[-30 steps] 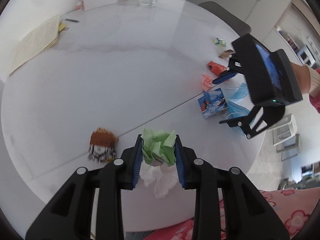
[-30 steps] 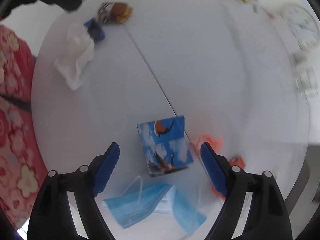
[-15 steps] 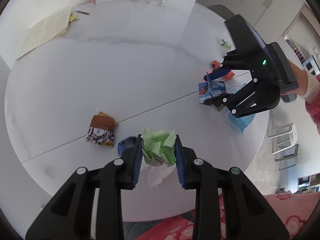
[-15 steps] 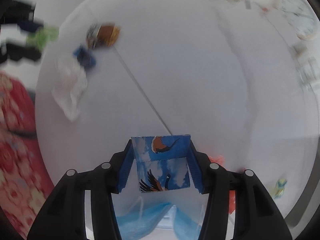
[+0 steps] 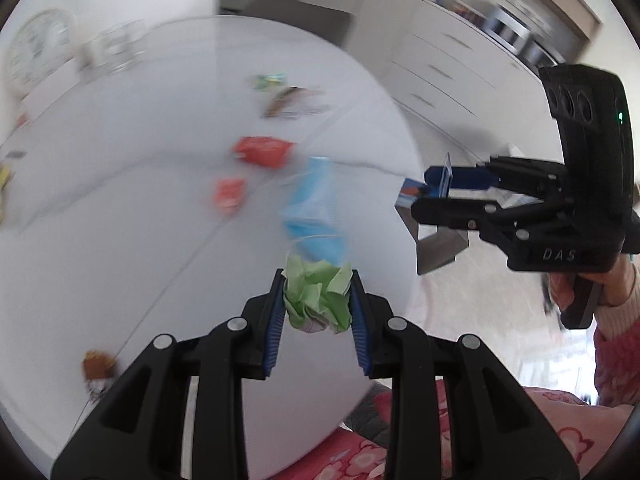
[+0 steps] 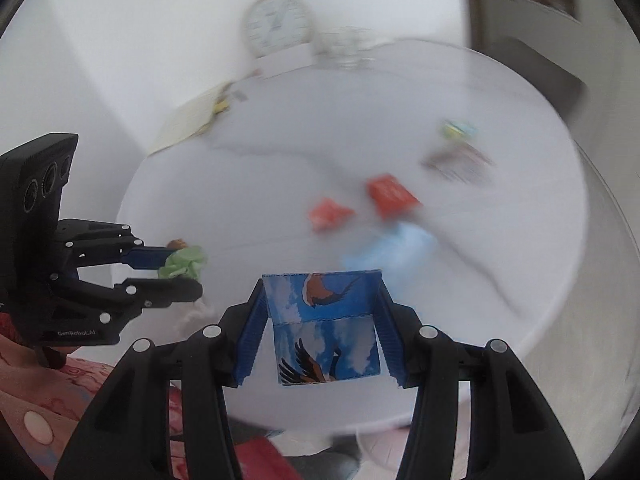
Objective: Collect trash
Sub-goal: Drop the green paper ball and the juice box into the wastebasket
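While left gripper (image 5: 317,307) pinches green wad (image 5: 318,295), right gripper (image 6: 322,322) clamped across upright blue carton (image 6: 325,326).

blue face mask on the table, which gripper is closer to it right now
Left. The left gripper, clamped on green paper, is just short of the mask. The right gripper, gripping the blue box, is off past the table's edge.

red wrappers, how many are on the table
2: the larger red wrapper lies mid-table, the smaller red wrapper just left of it, both beyond the blue mask. Blur may hide others.
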Tool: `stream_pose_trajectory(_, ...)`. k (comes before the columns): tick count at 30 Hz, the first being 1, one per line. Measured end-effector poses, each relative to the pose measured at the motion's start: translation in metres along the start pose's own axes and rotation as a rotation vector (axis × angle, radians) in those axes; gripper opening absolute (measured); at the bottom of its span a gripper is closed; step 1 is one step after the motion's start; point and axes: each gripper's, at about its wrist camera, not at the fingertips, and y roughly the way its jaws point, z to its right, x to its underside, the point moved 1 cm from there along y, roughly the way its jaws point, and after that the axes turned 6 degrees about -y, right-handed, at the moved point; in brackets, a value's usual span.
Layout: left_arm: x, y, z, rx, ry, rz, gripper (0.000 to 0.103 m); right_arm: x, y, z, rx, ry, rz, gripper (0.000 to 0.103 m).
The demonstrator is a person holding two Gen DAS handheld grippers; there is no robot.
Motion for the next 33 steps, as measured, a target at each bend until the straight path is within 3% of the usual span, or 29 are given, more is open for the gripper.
stream_pose_trajectory(6, -0.004, 0.044, 0.097, 0.154, 0.221, -0.105, 0.029, 0.073, -0.051, 0.063, 0.159, 0.207, 0.013, 0.052)
stream_pose_trajectory(11, 0.0, 0.076, 0.148, 0.234, 0.296, -0.181, 0.03, 0.109, -0.081, 0.091, 0.22, 0.287, 0.055, 0.052)
stream_pose_trajectory(12, 0.0, 0.082, 0.158, 0.219, 0.315, -0.18, 0.03, 0.115, -0.084, 0.096, 0.223, 0.298, 0.058, 0.052)
stream_pose_trajectory(17, -0.001, 0.092, 0.18, 0.157, 0.325, -0.159, 0.065, 0.137, -0.091, 0.113, 0.217, 0.332, 0.055, 0.052)
stream_pose_trajectory(20, 0.0, 0.084, 0.185, 0.153, 0.313, -0.133, 0.077, 0.139, -0.086, 0.12, 0.202, 0.332, 0.049, 0.052)
stream_pose_trajectory(25, -0.009, 0.068, 0.172, 0.056, 0.272, -0.101, 0.079, 0.138, -0.078, 0.123, 0.172, 0.32, 0.047, 0.052)
stream_pose_trajectory(27, -0.011, 0.058, 0.16, 0.047, 0.24, -0.084, 0.079, 0.138, -0.071, 0.122, 0.17, 0.308, 0.03, 0.052)
stream_pose_trajectory(30, -0.018, 0.037, 0.139, 0.009, 0.182, -0.036, 0.087, 0.139, -0.064, 0.117, 0.162, 0.294, 0.011, 0.052)
stream_pose_trajectory(33, -0.022, 0.023, 0.12, -0.021, 0.149, -0.003, 0.087, 0.142, -0.054, 0.111, 0.155, 0.289, -0.02, 0.053)
